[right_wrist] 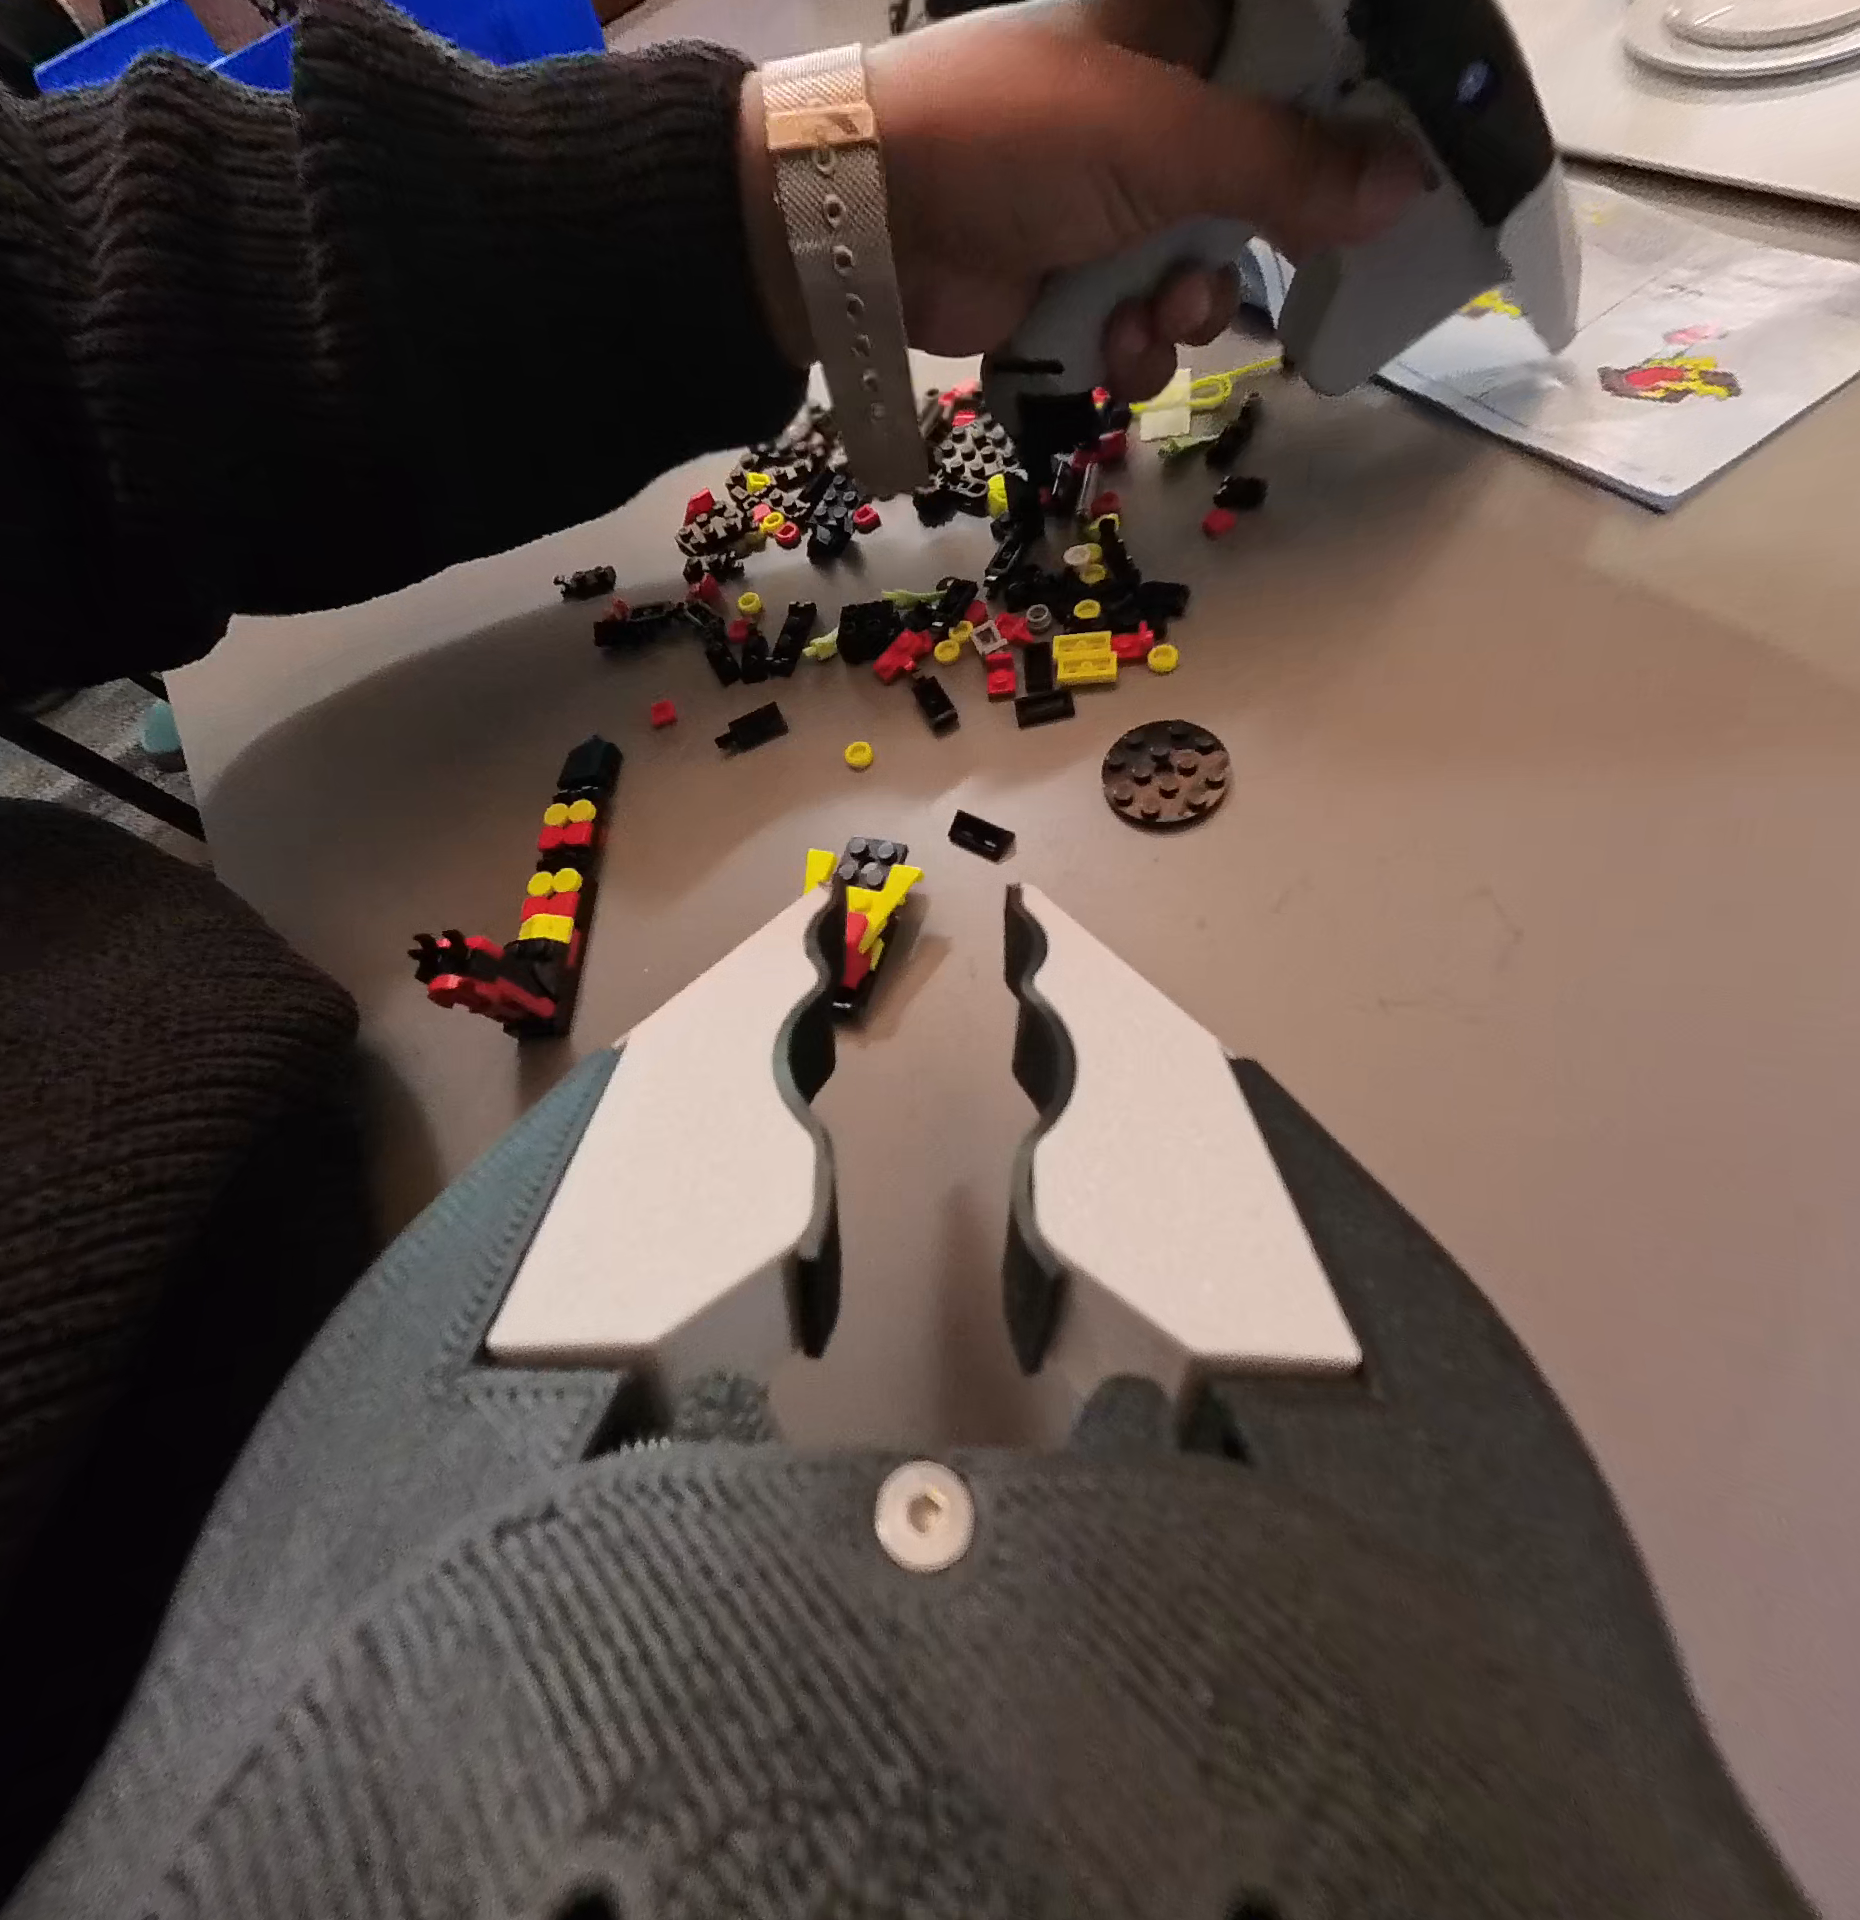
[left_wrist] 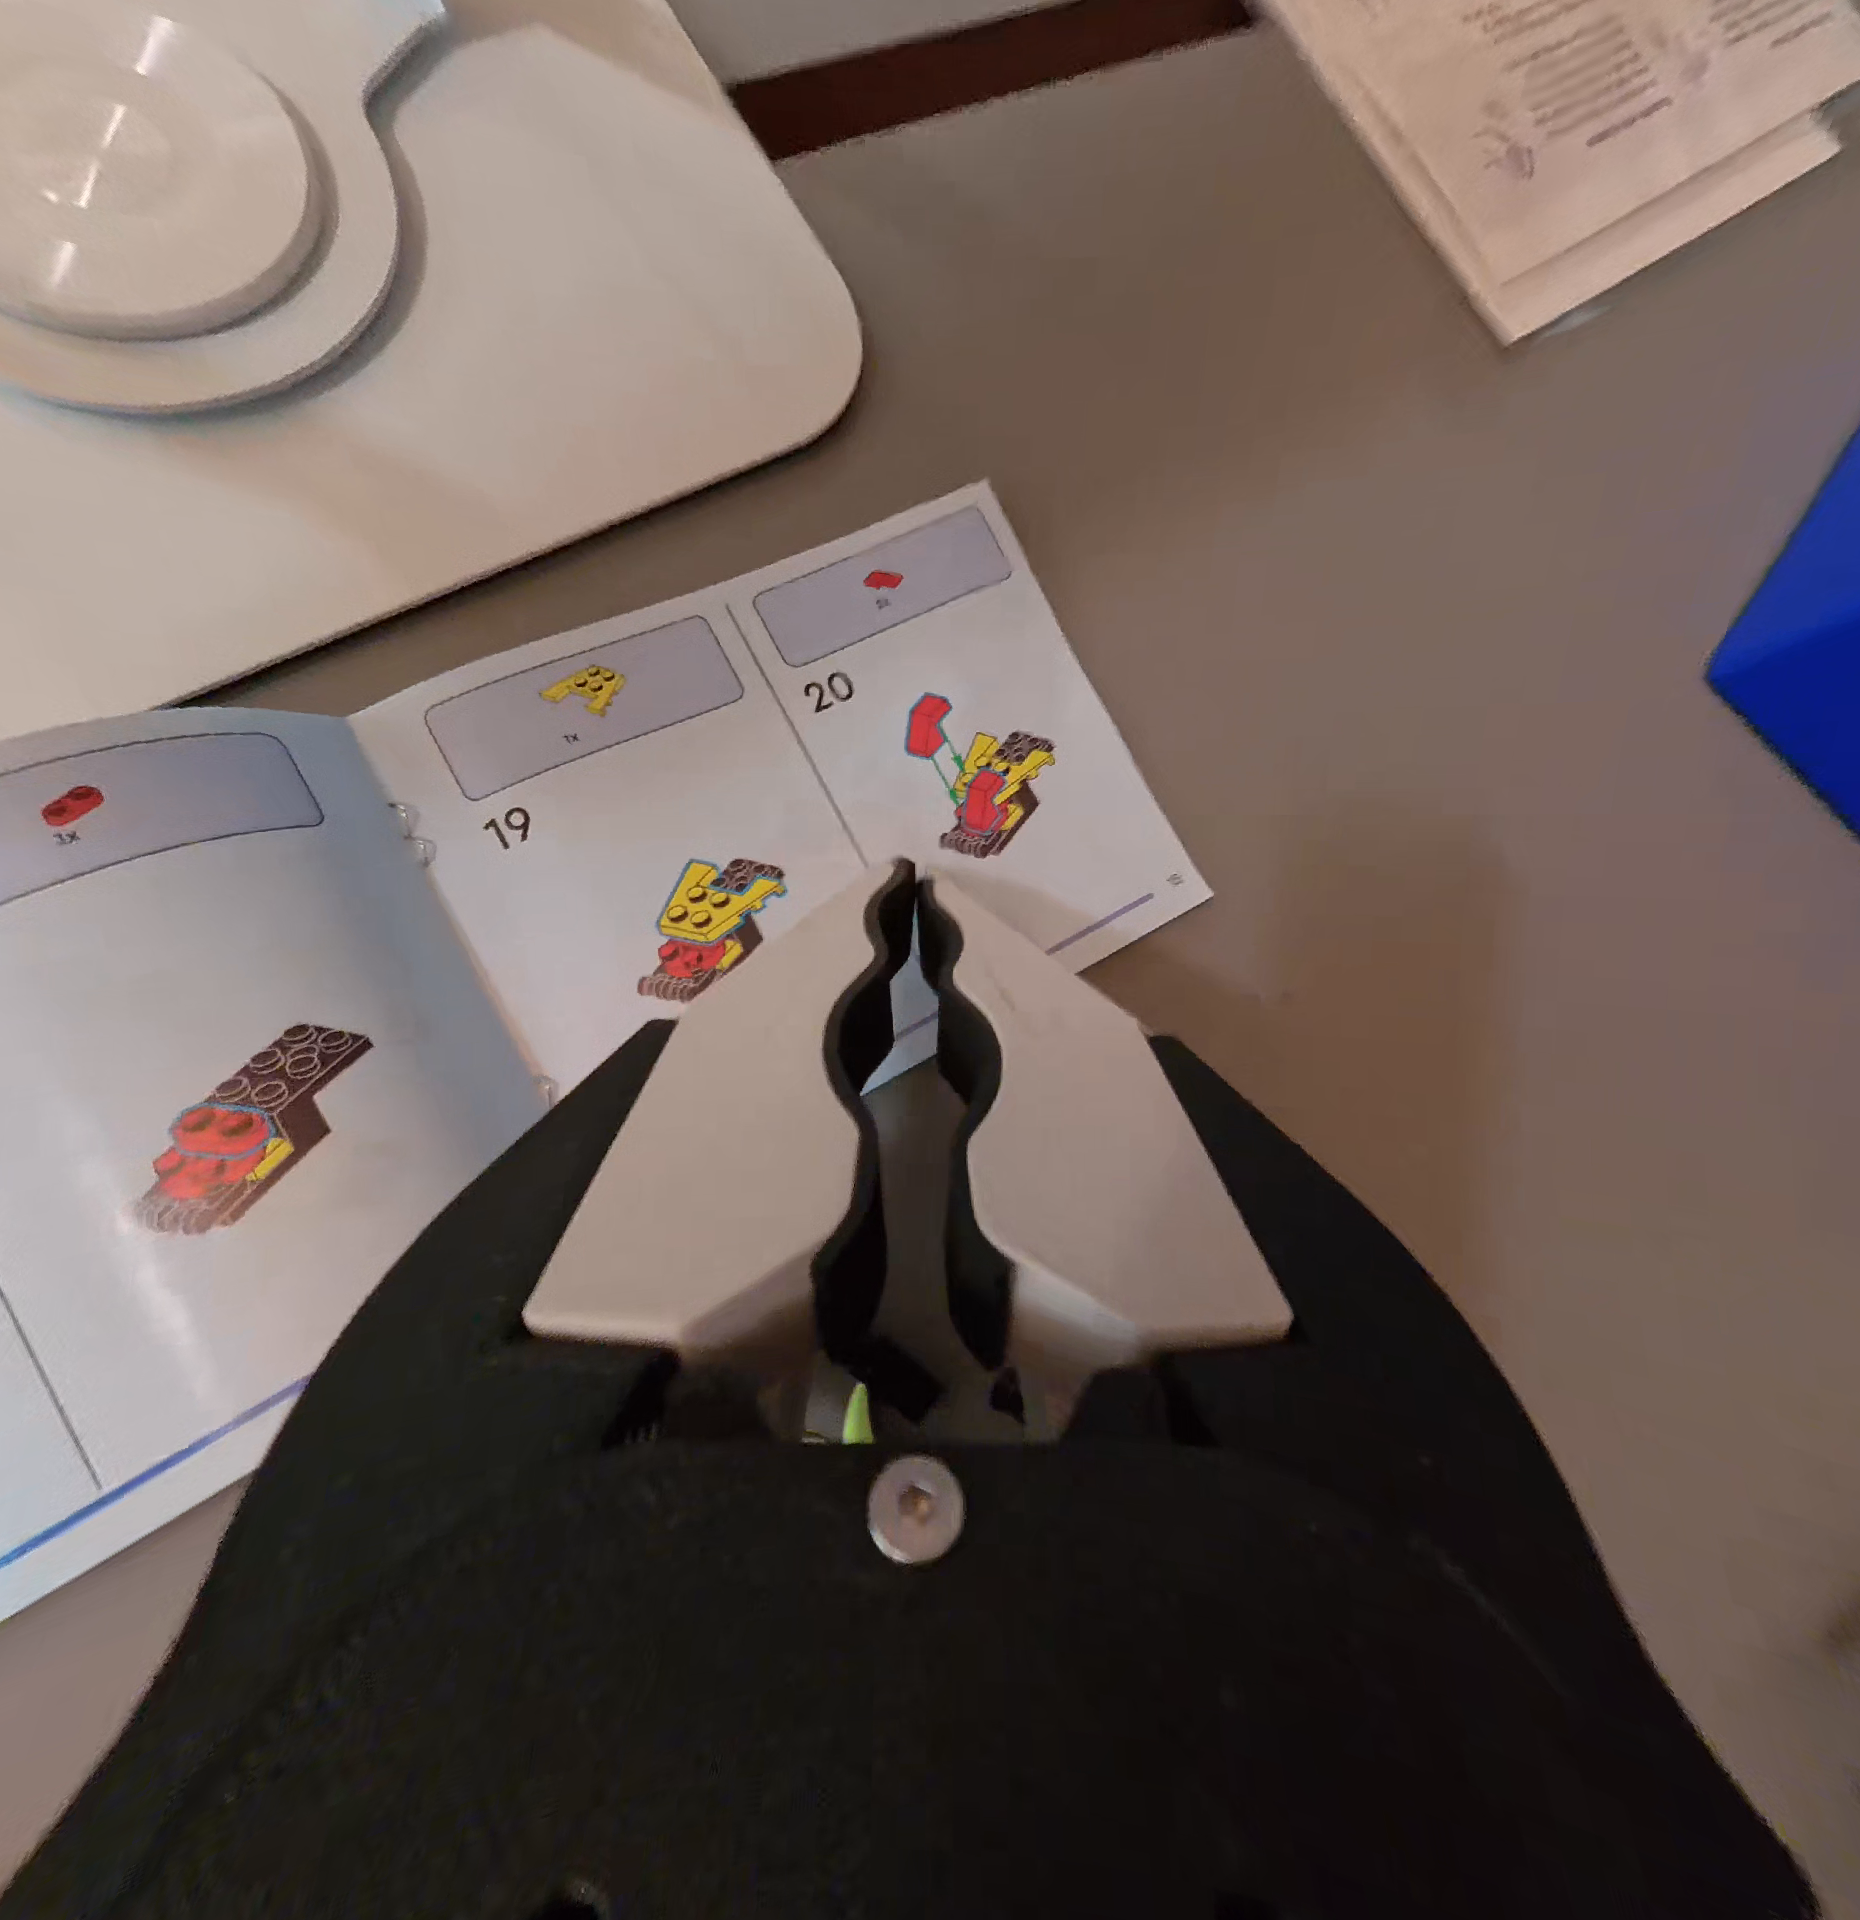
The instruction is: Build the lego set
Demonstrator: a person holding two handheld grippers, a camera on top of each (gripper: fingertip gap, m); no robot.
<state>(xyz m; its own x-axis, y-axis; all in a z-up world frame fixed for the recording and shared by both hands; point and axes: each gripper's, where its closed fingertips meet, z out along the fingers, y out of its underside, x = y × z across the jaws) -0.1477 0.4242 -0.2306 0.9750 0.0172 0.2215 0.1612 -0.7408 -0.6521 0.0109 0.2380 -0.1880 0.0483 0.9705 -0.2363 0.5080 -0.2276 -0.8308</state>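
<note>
My left gripper [left_wrist: 913, 883] is shut and empty, its tips over the lower edge of the open instruction booklet [left_wrist: 593, 831] on the grey table. My right gripper [right_wrist: 921, 899] is open above the table, with a small brown, yellow and red sub-build [right_wrist: 866, 914] lying just by its left fingertip, not held. A longer black, red and yellow build [right_wrist: 547, 914] lies to the left. A pile of loose bricks [right_wrist: 926, 582] sits farther back, with a brown round plate [right_wrist: 1165, 774] and a small black piece [right_wrist: 980, 834] nearer. The left gripper's body [right_wrist: 1425, 208] shows far off, held in a hand.
A white monitor stand base [left_wrist: 490, 364] lies behind the booklet. Printed papers [left_wrist: 1591, 135] sit at the far right, a blue box [left_wrist: 1819, 644] at the right edge. A sleeved arm [right_wrist: 334, 312] with a wristwatch crosses above the brick pile. The booklet [right_wrist: 1653, 384] shows far right. Left tips to right tips: about 25 centimetres. Between my right fingertips and the brown round plate [right_wrist: 1165, 774] there is roughly 6 centimetres.
</note>
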